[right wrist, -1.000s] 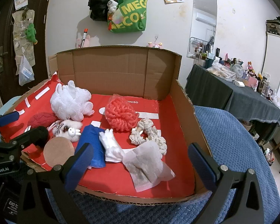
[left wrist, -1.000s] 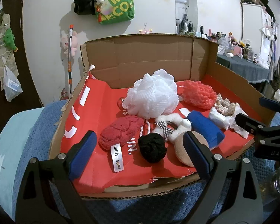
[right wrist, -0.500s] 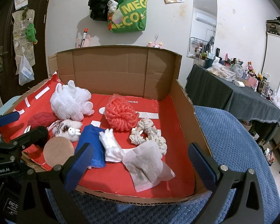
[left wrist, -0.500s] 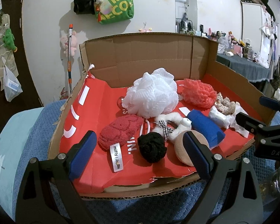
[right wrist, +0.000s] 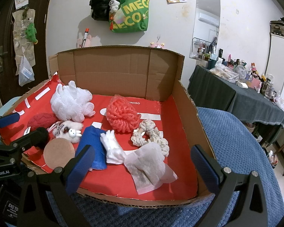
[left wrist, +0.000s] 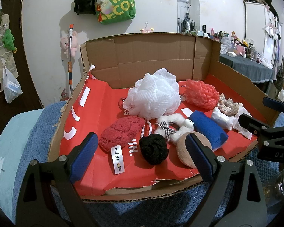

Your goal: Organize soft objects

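Note:
A cardboard box (left wrist: 149,56) (right wrist: 191,113) with a red lining holds several soft things: a white mesh puff (left wrist: 155,96) (right wrist: 72,104), a coral puff (left wrist: 201,94) (right wrist: 122,114), a red knit pad (left wrist: 121,132), a black pompom (left wrist: 153,148), a white fluffy bunny scrunchie (left wrist: 172,123) (right wrist: 69,129), a tan round sponge (left wrist: 185,150) (right wrist: 59,151), a blue cloth (left wrist: 208,130) (right wrist: 93,141), a cream crochet ring (right wrist: 151,135) and white tissue (right wrist: 149,167). My left gripper (left wrist: 140,159) is open at the box's near edge. My right gripper (right wrist: 142,169) is open over the front right.
The box rests on a blue textured blanket (right wrist: 236,141). A dark table (right wrist: 236,96) with clutter stands at the right. A green bag (left wrist: 117,9) hangs on the wall behind. A light blue cushion (left wrist: 1,151) lies at the left.

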Demonstrator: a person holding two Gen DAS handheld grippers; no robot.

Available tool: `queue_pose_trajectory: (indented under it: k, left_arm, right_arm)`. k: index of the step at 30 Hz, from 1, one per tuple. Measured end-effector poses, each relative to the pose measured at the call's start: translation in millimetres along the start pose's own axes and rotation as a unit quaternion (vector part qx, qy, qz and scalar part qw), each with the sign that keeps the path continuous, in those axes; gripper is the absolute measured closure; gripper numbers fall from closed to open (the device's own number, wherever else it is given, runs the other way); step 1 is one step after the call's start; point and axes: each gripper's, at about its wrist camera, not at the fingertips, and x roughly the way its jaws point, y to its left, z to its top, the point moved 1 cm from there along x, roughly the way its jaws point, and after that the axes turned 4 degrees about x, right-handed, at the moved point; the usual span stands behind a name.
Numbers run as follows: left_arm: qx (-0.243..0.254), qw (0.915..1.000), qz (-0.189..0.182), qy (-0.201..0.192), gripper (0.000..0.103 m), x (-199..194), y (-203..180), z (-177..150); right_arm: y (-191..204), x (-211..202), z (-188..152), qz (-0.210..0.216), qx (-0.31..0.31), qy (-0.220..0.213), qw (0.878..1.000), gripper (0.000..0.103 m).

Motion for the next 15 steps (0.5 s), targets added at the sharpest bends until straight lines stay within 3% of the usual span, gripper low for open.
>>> queue_pose_trajectory:
  k: [15]
  left_arm:
    - [0.001, 1.0000, 0.000, 0.001, 0.009, 0.2, -0.2, 0.1]
  right_arm:
    - [0.3, 0.0, 0.2, -0.001, -0.001, 0.001, 1.000, 0.000]
